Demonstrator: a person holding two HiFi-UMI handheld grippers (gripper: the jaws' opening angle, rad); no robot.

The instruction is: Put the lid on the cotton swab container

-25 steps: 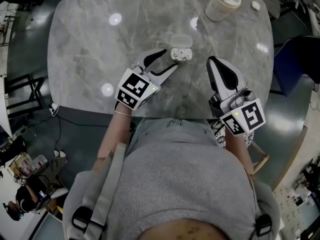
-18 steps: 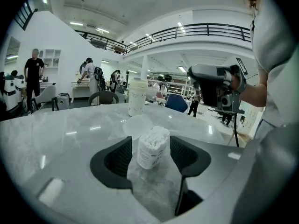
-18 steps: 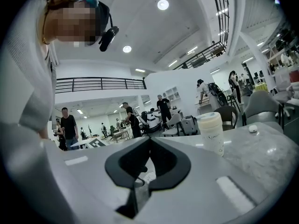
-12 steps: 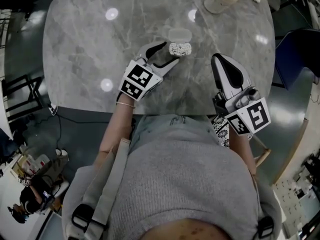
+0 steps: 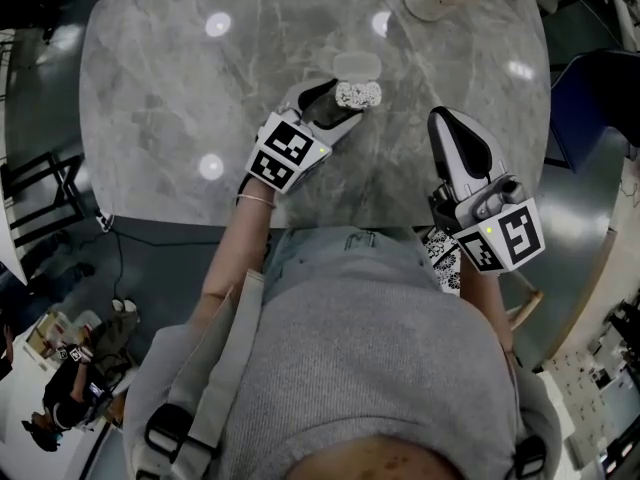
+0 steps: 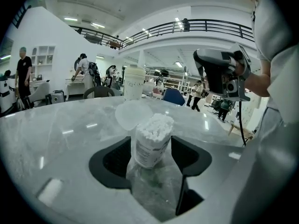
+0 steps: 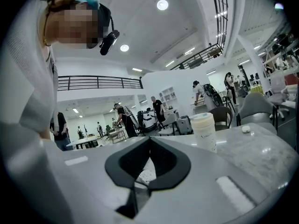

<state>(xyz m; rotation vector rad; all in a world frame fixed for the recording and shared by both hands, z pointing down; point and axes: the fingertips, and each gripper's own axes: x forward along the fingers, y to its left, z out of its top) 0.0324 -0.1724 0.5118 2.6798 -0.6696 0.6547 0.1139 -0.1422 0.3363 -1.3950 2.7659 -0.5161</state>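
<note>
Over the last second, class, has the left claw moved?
Yes. The left claw advanced toward the cotton swab container, which now stands between its jaws; they have just been opening, not gripping it.

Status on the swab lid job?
Done: nothing capped; the cotton swab container stands open-topped on the table. In hand: the left gripper's jaws have just been opening and straddle the container without gripping. The right gripper is shut, empty. Remaining: pick up the clear lid lying beyond the container and seat it.

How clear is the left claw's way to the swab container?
Looks clear, likely yes: the left claw, jaws just opened wider, straddles the cotton swab container; not gripped yet.
</note>
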